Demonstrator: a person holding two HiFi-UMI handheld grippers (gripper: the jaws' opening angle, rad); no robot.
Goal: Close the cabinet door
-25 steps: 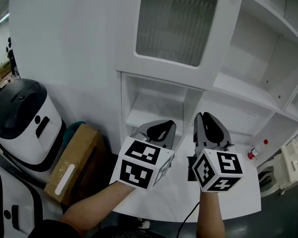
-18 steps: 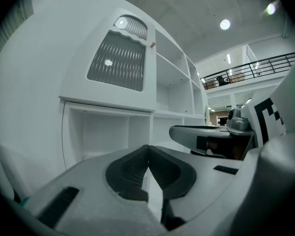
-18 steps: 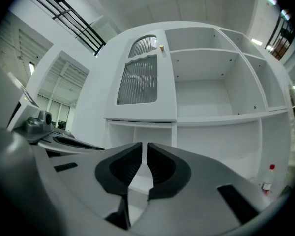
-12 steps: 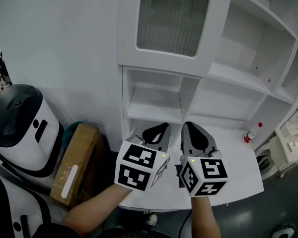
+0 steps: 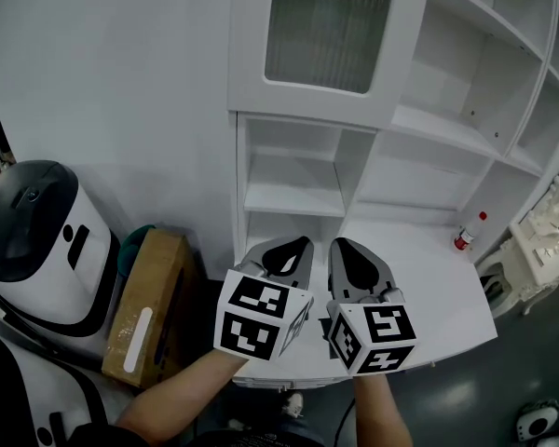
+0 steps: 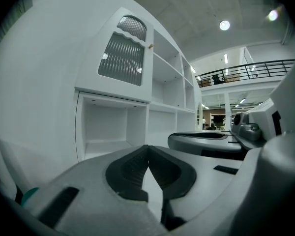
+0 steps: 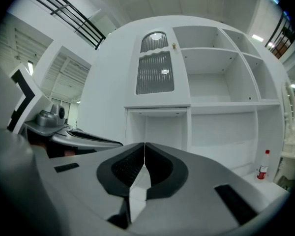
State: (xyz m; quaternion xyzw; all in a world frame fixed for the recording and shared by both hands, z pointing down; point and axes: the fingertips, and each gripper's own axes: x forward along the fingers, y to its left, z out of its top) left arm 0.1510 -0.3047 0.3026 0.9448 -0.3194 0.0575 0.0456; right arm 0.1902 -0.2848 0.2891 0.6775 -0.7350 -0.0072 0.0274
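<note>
The white cabinet door (image 5: 328, 32), with its ribbed glass panel, covers the upper left compartment. In the right gripper view the cabinet door (image 7: 156, 73) lies flat against the cabinet front, with a small knob (image 7: 174, 46) on its right edge. Both grippers hover side by side over the white counter (image 5: 429, 282), well short of the door. My left gripper (image 5: 293, 243) (image 6: 147, 146) is shut and holds nothing. Close to its right, my right gripper (image 5: 341, 244) (image 7: 144, 144) is shut too, tips touching, with nothing between them.
Open white shelves (image 5: 466, 73) fill the cabinet to the right of and below the door. A red-capped bottle (image 5: 463, 232) stands on the counter's right end. A cardboard box (image 5: 149, 305) and a white-and-black machine (image 5: 33, 240) sit on the floor at left.
Both grippers have drawn back and down from the cabinet, staying side by side. The right gripper's jaws have gone from partly open to shut.
</note>
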